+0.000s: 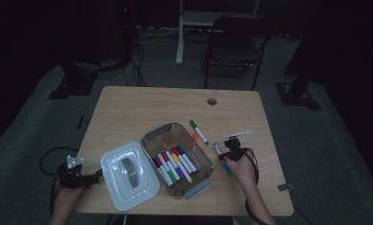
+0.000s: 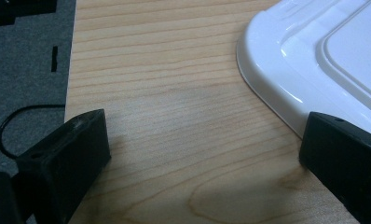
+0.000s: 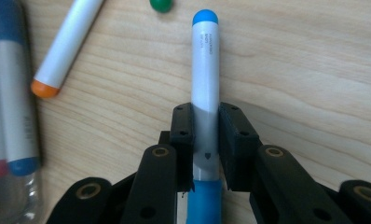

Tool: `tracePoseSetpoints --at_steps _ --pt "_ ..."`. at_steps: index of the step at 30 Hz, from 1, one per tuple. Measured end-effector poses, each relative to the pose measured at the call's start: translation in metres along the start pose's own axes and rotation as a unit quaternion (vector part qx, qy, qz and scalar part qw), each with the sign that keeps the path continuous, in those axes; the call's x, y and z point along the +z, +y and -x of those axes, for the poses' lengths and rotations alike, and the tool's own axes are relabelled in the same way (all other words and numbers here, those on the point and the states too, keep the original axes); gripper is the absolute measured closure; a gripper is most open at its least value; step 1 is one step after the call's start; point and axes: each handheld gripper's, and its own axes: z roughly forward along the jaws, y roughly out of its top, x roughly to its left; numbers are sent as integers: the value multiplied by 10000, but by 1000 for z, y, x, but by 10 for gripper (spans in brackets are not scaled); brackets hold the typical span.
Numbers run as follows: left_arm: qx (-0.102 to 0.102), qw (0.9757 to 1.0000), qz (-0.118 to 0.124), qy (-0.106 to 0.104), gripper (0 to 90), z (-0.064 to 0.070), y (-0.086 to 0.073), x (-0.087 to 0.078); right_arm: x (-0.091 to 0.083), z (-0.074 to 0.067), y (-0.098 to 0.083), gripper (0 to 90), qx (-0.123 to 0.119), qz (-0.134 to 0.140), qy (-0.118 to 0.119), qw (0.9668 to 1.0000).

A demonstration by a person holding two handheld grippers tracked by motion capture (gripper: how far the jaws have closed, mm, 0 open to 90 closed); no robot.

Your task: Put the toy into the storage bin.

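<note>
A blue-capped white marker [image 1: 218,149] [image 3: 205,70] lies on the wooden table [image 1: 128,108], right of a clear bin [image 1: 157,131]. My right gripper [image 1: 231,151] [image 3: 205,119] is shut on the marker's barrel, with both pads pressed against its sides. The bin holds several coloured markers [image 1: 175,166]. At the table's front left edge my left gripper [image 1: 93,177] [image 2: 202,154] stands open over bare wood, with nothing between its jaws. Its right jaw sits beside the corner of the white bin lid [image 1: 128,176] [image 2: 314,60].
A green-capped marker [image 1: 198,132] [image 3: 161,4] and an orange-capped one [image 1: 195,136] [image 3: 67,46] lie loose between the bin and the blue marker. The bin's wall [image 3: 6,93] shows at the left of the right gripper view. A chair [image 1: 236,47] stands beyond the table.
</note>
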Motion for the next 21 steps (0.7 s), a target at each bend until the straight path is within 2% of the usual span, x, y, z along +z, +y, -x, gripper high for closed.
tracePoseSetpoints --at_steps 4,5,10,14,15,16,18,21 --pt "-1 10000 1 1 22 0 0 0 -12 4 1 769 97 136 99 9998" --pt "-1 10000 1 1 22 0 0 0 -23 7 2 769 145 253 171 9994" --pt "-1 10000 0 0 22 0 0 0 -54 5 7 770 156 628 427 9970" --pt "1 10000 0 0 22 0 0 0 -82 -7 15 769 43 903 676 9936" --pt "1 10000 0 0 22 0 0 0 -82 -7 15 769 43 903 676 9936" --pt "-1 10000 1 1 22 0 0 0 -89 -12 18 769 -18 977 718 9926" --pt "-1 10000 8 4 22 0 0 0 -110 -26 25 769 -206 1205 820 9891" --pt "-1 10000 9 4 22 0 0 0 -124 -39 32 769 -357 1345 961 9856"
